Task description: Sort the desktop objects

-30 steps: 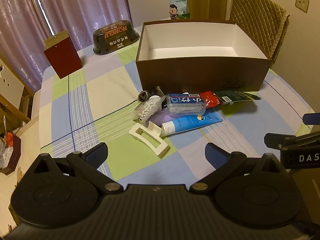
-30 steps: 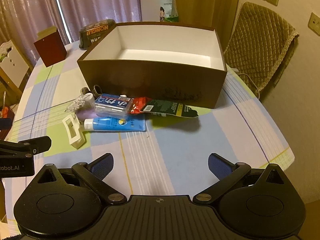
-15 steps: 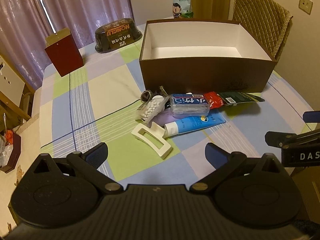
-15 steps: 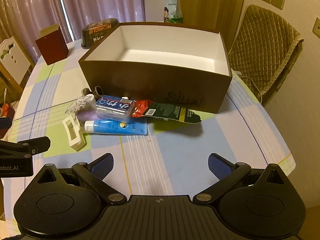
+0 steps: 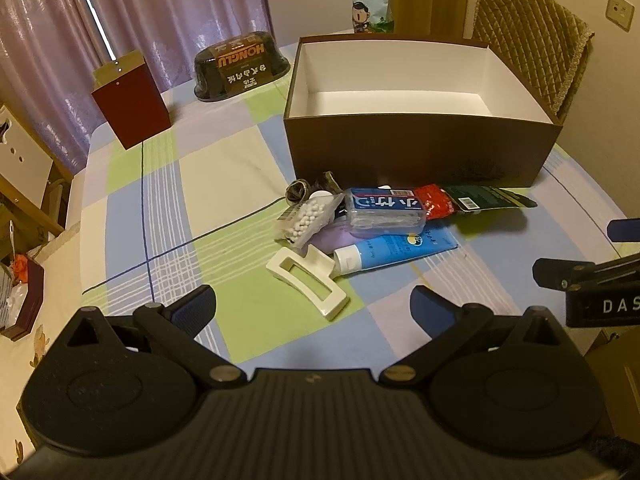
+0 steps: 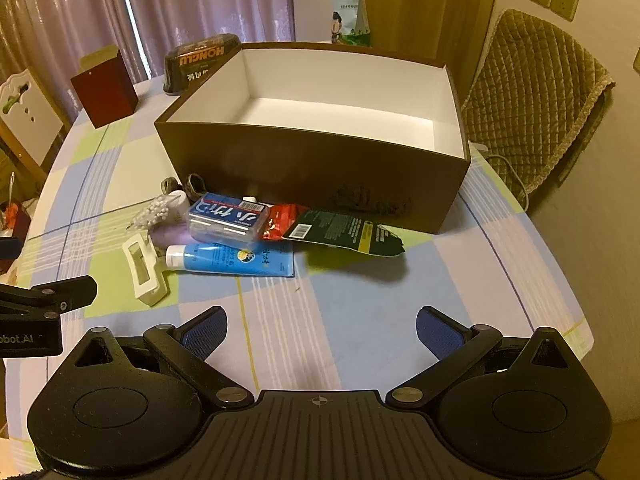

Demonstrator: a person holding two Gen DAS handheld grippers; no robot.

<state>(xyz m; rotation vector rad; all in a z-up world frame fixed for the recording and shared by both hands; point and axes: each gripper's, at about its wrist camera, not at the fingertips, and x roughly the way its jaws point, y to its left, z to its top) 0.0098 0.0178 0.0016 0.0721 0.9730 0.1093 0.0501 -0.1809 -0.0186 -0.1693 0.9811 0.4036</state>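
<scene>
We see a table (image 5: 132, 216) covered with a pastel checked cloth. On it stands an open brown box (image 5: 420, 152) with a white inside. Just in front of the box lies a small heap: a white hair claw (image 5: 308, 282), a blue tube (image 5: 394, 250), a clear case with a blue label (image 5: 384, 210), a bag of white beads (image 5: 310, 220), a red packet (image 5: 434, 202) and a dark green packet (image 5: 486, 197). Farther back sit a dark red box (image 5: 130, 110) and a black container (image 5: 240, 66).

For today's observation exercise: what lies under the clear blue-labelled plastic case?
The clear case rests on a purple item and the blue tube; whatever else lies beneath is hidden.
</scene>
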